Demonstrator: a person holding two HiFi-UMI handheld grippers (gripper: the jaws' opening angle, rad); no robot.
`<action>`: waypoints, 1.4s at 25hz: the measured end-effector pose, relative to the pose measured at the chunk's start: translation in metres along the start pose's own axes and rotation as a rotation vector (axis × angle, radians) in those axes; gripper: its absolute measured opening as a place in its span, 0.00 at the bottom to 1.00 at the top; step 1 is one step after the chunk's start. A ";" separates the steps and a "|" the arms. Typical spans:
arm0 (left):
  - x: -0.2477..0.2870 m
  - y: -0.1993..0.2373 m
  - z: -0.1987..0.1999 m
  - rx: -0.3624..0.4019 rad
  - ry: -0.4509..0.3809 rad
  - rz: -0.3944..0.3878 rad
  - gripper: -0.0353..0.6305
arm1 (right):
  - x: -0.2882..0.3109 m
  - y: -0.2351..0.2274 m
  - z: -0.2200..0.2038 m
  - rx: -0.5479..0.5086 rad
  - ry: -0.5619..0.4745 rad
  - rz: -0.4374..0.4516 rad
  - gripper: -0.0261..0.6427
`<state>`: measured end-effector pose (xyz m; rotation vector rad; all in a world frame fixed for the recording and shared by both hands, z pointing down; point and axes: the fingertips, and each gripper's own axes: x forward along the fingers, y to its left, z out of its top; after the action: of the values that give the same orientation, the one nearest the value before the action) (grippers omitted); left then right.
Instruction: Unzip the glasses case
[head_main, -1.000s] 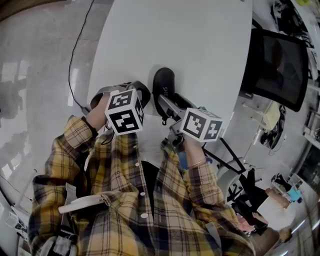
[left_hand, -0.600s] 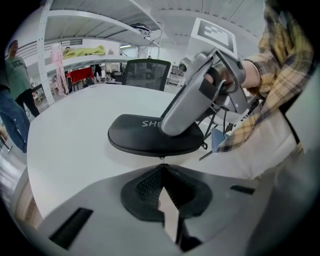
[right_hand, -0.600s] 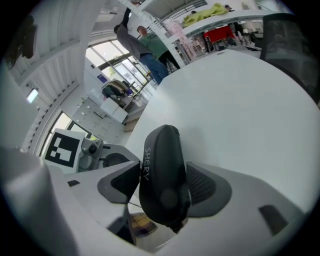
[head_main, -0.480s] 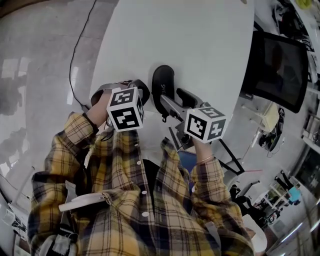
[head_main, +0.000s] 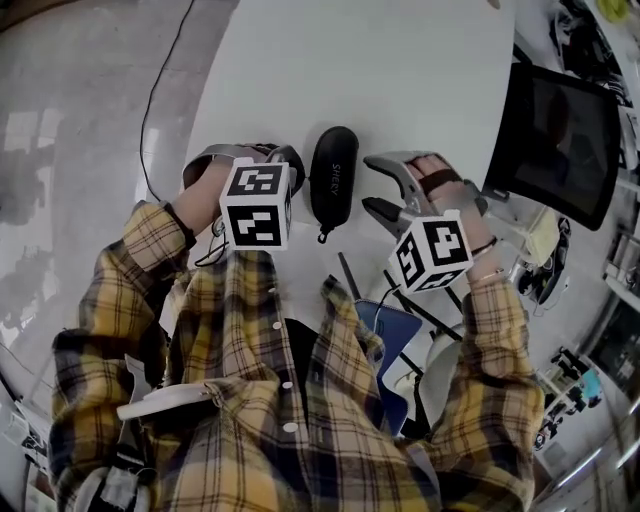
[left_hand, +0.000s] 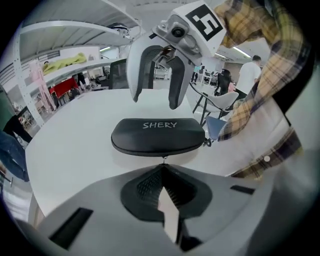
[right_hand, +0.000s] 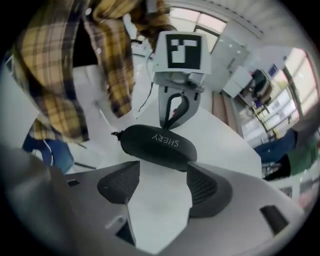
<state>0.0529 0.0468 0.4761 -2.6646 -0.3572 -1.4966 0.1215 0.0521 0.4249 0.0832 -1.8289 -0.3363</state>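
Observation:
A black zipped glasses case (head_main: 333, 178) marked SHERY lies on the white table (head_main: 380, 70), between my two grippers. My left gripper (head_main: 288, 166) is shut beside the case's left long side. In the left gripper view its tips (left_hand: 163, 169) meet just under a small metal pull (left_hand: 163, 158) on the case (left_hand: 159, 136) seam; I cannot tell if the pull is pinched. My right gripper (head_main: 373, 185) stands open to the right of the case and apart from it, with only bare table between its jaws (right_hand: 162, 172). A short tab (head_main: 322, 237) sticks out at the case's near end.
A dark monitor (head_main: 560, 130) stands past the table's right edge. A blue chair seat (head_main: 400, 330) is below the near edge by the person's plaid shirt. A cable (head_main: 150, 120) runs along the floor on the left.
My right gripper has left the case, swung to the right and now stands open beside it. The case lies fully in view. My left gripper has barely moved.

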 end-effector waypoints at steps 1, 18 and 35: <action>0.000 0.001 0.001 0.009 0.003 -0.003 0.06 | 0.002 -0.001 0.000 -0.098 0.019 0.010 0.47; 0.003 0.003 0.002 0.034 0.008 -0.101 0.06 | 0.025 -0.009 0.024 -0.446 -0.048 0.246 0.47; -0.002 -0.008 -0.013 -0.025 -0.002 -0.013 0.06 | 0.030 -0.014 0.028 -0.185 -0.018 0.184 0.47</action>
<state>0.0392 0.0517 0.4807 -2.6881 -0.3587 -1.5122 0.0850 0.0367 0.4417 -0.2152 -1.7996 -0.3752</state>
